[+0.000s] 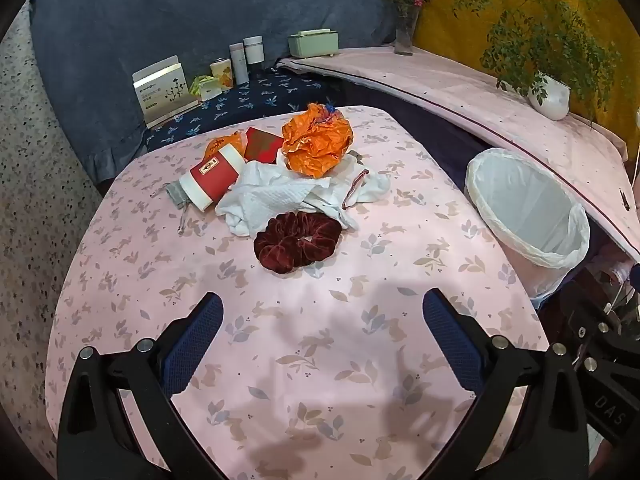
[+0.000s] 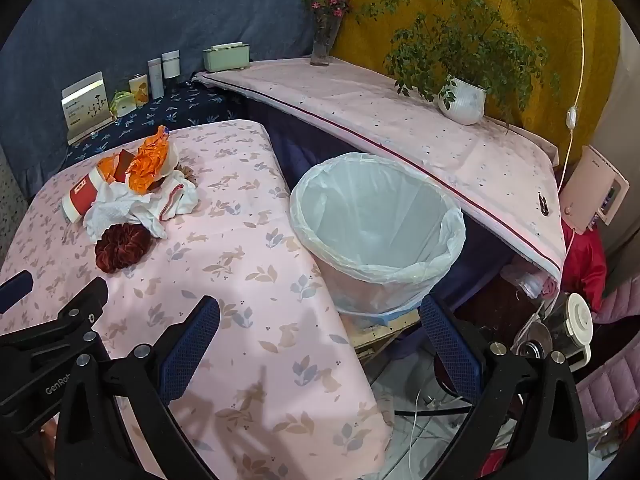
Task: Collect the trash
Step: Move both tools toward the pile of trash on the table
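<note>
Two grippers hover level, side by side, jaws spread wide and holding nothing: the left gripper (image 1: pixel 322 320) over the pink surface (image 1: pixel 280 360), facing the trash pile (image 1: pixel 280 176) beyond; the right gripper (image 2: pixel 320 328) over the surface's edge, toward the lined bin (image 2: pixel 376 232).

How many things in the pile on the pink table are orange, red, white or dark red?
Orange: 2, the crumpled bag and the wrapper
Red: 2, the cup and the packet
White: 1, the tissue heap
Dark red: 1, the scrunchie
Total: 6
</note>
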Available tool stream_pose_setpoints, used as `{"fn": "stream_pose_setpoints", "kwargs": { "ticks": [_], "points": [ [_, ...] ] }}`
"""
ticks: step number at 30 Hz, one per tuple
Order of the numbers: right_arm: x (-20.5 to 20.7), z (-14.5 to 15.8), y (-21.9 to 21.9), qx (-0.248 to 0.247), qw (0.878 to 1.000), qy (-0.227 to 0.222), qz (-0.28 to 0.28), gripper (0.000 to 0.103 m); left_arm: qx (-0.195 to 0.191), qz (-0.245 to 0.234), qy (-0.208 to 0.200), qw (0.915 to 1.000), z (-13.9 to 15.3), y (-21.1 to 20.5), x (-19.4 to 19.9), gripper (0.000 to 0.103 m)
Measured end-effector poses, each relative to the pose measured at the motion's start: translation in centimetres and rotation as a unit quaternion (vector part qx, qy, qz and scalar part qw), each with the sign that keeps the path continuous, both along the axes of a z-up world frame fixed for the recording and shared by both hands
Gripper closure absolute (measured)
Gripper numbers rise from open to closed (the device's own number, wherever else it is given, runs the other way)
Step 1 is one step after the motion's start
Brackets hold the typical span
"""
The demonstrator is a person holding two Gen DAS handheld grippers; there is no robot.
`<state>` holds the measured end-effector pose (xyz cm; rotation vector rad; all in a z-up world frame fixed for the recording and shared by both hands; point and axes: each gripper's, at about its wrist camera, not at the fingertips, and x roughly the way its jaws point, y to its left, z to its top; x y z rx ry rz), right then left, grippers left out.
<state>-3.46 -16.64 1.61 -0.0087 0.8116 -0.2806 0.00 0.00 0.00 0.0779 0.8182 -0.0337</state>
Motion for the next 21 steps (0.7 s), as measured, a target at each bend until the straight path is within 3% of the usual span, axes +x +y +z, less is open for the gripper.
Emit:
{"fn": "stream_pose_setpoints", "kwargs": {
  "ticks": [21],
  "points": [
    [-0.07, 0.34, 0.47, -0.004, 1.0, -0.001, 0.004, 0.007, 0.001, 0.001, 0.0, 1.0, 0.0, 0.07, 0.05, 0.007]
  ]
}}
